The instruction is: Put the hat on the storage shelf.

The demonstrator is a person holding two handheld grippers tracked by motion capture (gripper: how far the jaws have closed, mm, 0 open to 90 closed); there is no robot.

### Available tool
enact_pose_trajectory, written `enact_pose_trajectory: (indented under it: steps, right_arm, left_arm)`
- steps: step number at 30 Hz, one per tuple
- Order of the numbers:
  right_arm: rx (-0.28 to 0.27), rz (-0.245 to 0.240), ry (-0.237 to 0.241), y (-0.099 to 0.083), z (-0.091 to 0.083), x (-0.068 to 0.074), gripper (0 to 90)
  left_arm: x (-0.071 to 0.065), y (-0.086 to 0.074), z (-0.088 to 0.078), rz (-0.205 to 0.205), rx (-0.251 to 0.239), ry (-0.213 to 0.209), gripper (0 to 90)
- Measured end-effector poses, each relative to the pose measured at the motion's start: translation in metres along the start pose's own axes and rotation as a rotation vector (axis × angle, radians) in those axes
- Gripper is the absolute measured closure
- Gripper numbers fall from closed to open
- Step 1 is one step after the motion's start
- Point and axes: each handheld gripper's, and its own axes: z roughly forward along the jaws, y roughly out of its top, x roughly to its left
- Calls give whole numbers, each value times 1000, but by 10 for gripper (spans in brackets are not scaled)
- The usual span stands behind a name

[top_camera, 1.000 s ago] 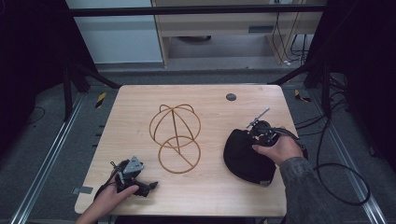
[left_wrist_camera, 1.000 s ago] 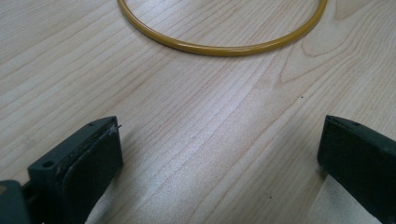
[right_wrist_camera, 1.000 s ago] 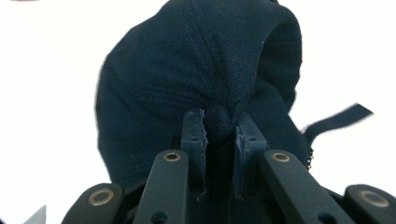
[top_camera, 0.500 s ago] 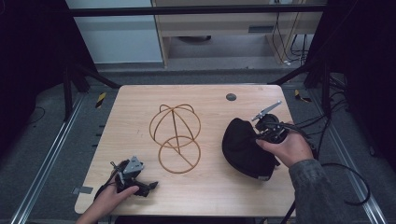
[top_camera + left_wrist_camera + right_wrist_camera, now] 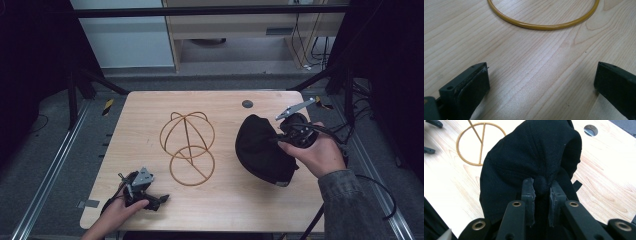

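I have the table (image 5: 150, 107) in front of me, a pale wood top with a small dark round hole (image 5: 247, 104) near its far edge.

The biggest thing on it is the black cap (image 5: 260, 147), on the right half. My right gripper (image 5: 280, 137) is clamped on a bunched fold of its fabric; in the right gripper view the cap (image 5: 529, 157) hangs forward from the jaws, which pinch a knob of cloth between the pads (image 5: 528, 192). The cap droops from that grip with its lower edge down by the table; whether it touches the wood I cannot tell. (It is the one hollow thing here, and in the right gripper view its opening shows as a dark fold, contents not discernible.) A short black strap (image 5: 577, 185) sticks out at its side.

Next in size is the wire stand (image 5: 187, 145), a golden frame with a domed cage over a flat ring base, in the middle of the table, well apart from the cap. Nothing sits on it.

My left gripper (image 5: 161, 198) lies low at the near left corner, jaws spread wide with bare wood between them. In the left gripper view the near arc of the ring (image 5: 544, 25) curves just ahead of the jaws, untouched.
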Motion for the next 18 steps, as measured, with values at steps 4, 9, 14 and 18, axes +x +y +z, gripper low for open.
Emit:
enact_pose_trajectory:
  steps: [4, 9, 14, 18]
  right_arm:
    - [-24, 14, -3, 1, -7, 0, 783]
    - [-51, 5, -21, 3, -11, 5, 783]
    - [-69, 2, -14, 6, -18, 9, 783]
    - [-97, -10, -15, 12, -28, 11, 783]
  left_arm:
    - [0, 0, 0, -1, 0, 2, 0]
    - [0, 0, 0, -2, 1, 2, 0]
    - [0, 0, 0, -2, 1, 1, 0]
    - [0, 0, 0, -2, 1, 2, 0]
